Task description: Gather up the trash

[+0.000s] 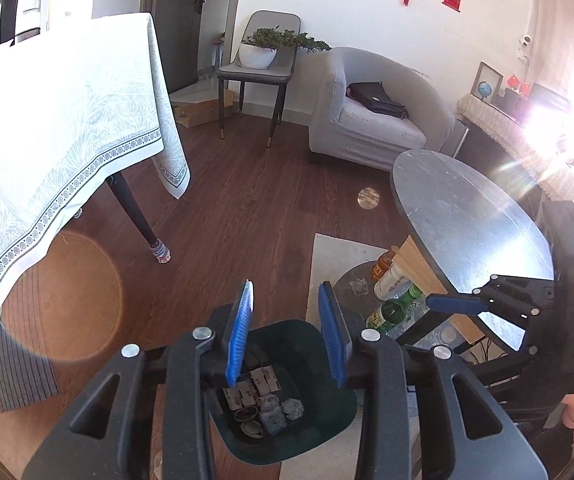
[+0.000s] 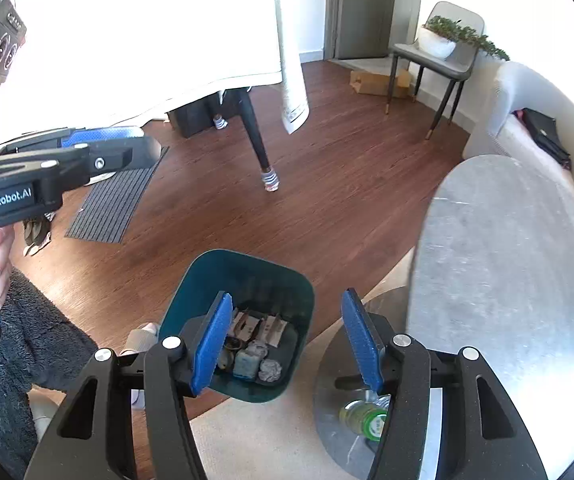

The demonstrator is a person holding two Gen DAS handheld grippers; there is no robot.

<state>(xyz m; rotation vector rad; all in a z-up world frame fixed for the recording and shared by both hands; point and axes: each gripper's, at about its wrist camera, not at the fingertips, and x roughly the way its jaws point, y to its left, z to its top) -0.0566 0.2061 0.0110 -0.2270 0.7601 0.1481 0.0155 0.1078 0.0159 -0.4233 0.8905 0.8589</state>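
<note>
Both of my grippers hang over the dark teal plastic trash bin (image 1: 287, 396) with rounded corners that stands on the brown wood-plank floor (image 1: 247, 200), its edge beside a pale beige rug (image 2: 263, 440). My left gripper (image 1: 291, 332) points down at the bin with its blue ribbed pads (image 1: 241, 328) parted to a moderate gap and nothing between them; past that gap I look straight into the bin. My right gripper (image 2: 287, 340) has its blue pads (image 2: 211, 344) spread wider, also bare, with the bin's open mouth under the left pad and the rug under the gap. Inside the bin lie the collected pieces: several small printed paper packets (image 2: 259, 326), a crumpled grey-white paper ball (image 2: 269, 370), a pale blue-grey block (image 2: 247, 362) and some dark round bits (image 1: 247, 414) I cannot make out. Just to the right of the bin stands a round grey stone-topped side table (image 2: 519, 300), its top bare, and on its lower round shelf (image 2: 335, 420) lies a green-capped clear bottle (image 2: 363, 418), right under my right pad; the left view shows several bottles (image 1: 391, 300) gathered there. Farther off are a table under a white patterned cloth (image 1: 59, 128), a grey striped mat (image 2: 115, 200), a grey armchair (image 1: 367, 120) with a black bag (image 1: 375, 98), and a grey chair (image 1: 263, 68) bearing a white potted plant (image 1: 263, 46).
</note>
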